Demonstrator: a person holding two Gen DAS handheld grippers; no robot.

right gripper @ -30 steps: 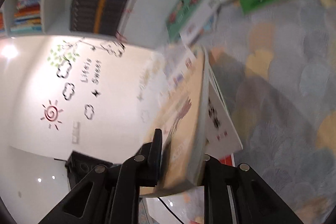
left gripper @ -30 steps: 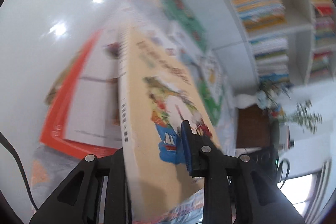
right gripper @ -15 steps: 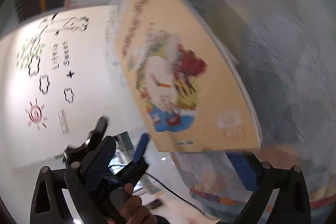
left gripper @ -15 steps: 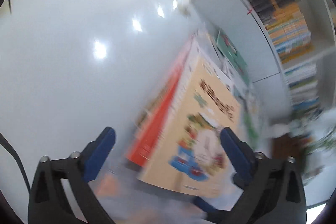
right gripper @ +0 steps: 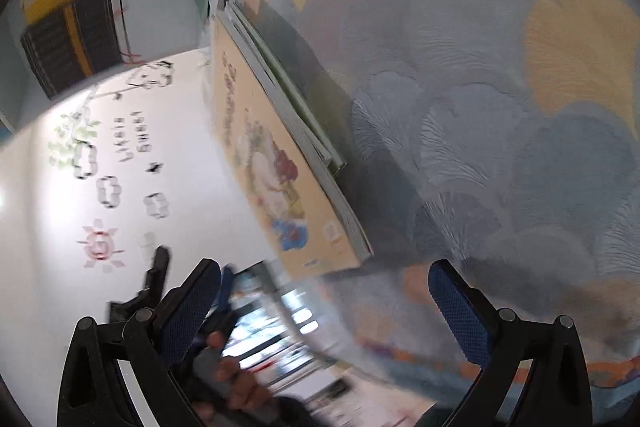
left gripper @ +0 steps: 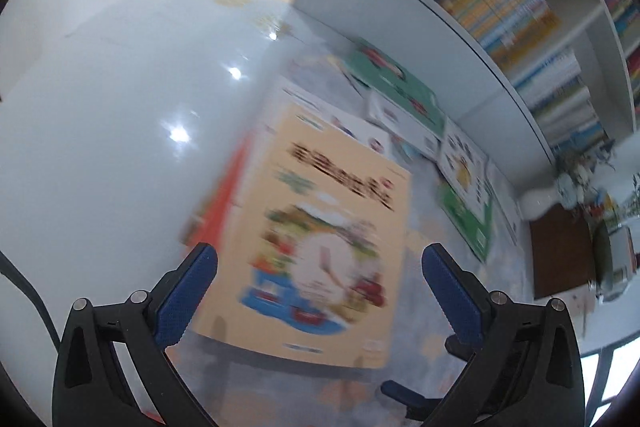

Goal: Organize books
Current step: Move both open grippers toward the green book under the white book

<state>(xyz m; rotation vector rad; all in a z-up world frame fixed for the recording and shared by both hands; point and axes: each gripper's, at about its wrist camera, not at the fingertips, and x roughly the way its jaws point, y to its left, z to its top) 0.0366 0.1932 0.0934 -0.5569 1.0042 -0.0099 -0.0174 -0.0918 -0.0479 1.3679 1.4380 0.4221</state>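
Left gripper (left gripper: 320, 269): jaws spread wide, nothing between the blue pads (left gripper: 188, 293), having just opened. Right gripper (right gripper: 324, 301): likewise released, jaws just opened, nothing held. A hand (right gripper: 236, 383) shows at 7 o'clock in the right wrist view. Beyond the left gripper, the tan picture book (left gripper: 320, 231) lies flat, cover up, on top of a stack on the patterned rug (right gripper: 500, 115). An orange-edged book (left gripper: 224, 195) protrudes beneath it at 9 o'clock. Farther off, at 2 o'clock, green books (left gripper: 400, 87) lie along the foot of the bookshelf (left gripper: 520, 11).
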